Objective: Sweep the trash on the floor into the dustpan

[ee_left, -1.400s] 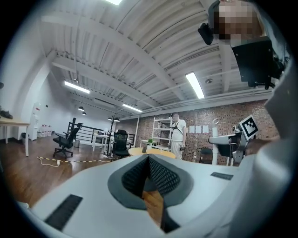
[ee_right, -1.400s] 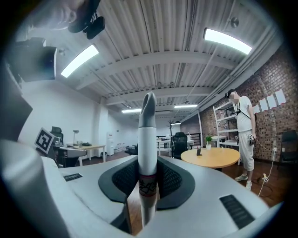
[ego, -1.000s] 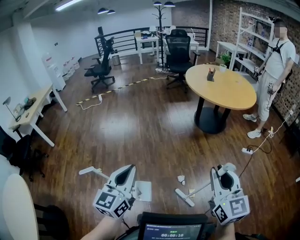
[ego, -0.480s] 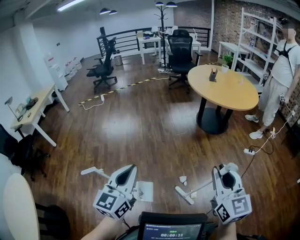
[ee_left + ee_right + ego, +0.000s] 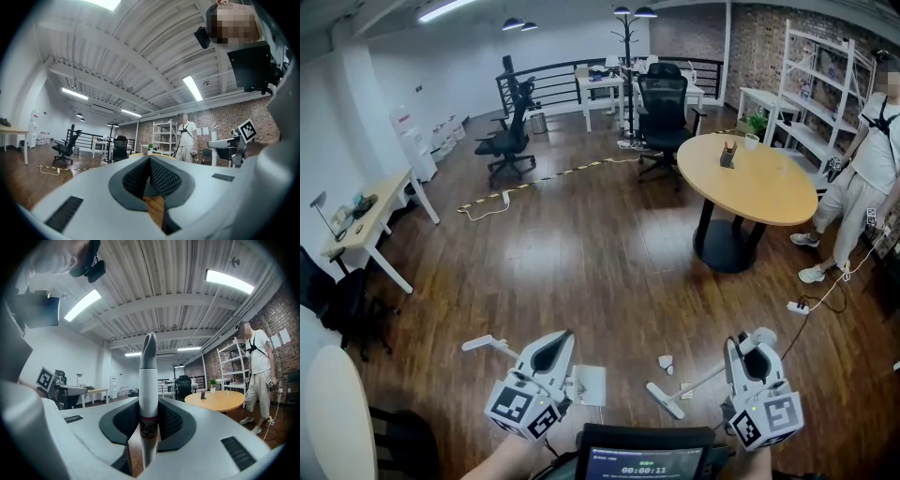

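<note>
- Head view: the left gripper covers the middle of the dustpan. Only the white pan shows just right of it, and a white handle end shows to its left.
- The right gripper holds the broom, whose head rests on the wooden floor between the two grippers.
- Two small white bits of trash lie near the broom head, too small to identify.
- A dark screen is cut off at the bottom edge, and a standing person at the right edge.
- A round table stands well beyond the grippers, with a power strip on the floor nearer the person.
- Left gripper view: the left gripper has its ribbed pads pressed together. Only a pale grey sliver shows low between them, too little to make out its shape.
- Right gripper view: the right gripper pinches the white broom handle upright, its grey tip above the jaws. The round table and the person stand to the right.
</note>
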`<state>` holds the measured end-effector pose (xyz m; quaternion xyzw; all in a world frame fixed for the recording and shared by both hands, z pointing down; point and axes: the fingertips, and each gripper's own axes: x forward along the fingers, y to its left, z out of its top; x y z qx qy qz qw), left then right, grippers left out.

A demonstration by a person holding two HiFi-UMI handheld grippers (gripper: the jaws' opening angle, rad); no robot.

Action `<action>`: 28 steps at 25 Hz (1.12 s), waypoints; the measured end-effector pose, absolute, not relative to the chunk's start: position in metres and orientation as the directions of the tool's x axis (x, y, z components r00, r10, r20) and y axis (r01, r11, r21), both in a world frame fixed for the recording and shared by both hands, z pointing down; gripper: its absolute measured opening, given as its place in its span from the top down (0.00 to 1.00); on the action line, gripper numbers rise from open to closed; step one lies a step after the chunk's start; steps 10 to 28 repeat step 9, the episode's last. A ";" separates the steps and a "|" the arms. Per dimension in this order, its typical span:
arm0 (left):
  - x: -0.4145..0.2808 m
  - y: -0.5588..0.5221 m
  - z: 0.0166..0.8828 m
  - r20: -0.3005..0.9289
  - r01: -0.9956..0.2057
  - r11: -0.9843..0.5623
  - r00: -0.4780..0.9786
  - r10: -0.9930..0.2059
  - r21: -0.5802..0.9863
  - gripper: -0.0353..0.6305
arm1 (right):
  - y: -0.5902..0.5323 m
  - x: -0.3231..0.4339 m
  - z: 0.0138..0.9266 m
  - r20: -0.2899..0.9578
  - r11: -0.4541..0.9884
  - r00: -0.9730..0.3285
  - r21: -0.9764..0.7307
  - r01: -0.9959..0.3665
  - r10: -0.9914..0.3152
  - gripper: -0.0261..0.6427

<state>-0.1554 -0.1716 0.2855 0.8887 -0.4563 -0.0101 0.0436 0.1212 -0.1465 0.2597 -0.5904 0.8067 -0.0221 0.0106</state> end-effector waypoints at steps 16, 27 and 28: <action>-0.152 -0.165 0.283 0.018 -0.813 -0.576 0.579 -0.815 0.085 0.94 | -0.137 0.129 0.259 0.015 0.294 -0.294 -0.038 -0.955 -0.956 0.80; -0.152 -0.165 0.283 0.018 -0.813 -0.576 0.579 -0.815 0.085 0.94 | -0.137 0.129 0.259 0.015 0.294 -0.294 -0.038 -0.955 -0.956 0.80; -0.152 -0.165 0.283 0.018 -0.813 -0.576 0.579 -0.815 0.085 0.94 | -0.137 0.129 0.259 0.015 0.294 -0.294 -0.038 -0.955 -0.956 0.80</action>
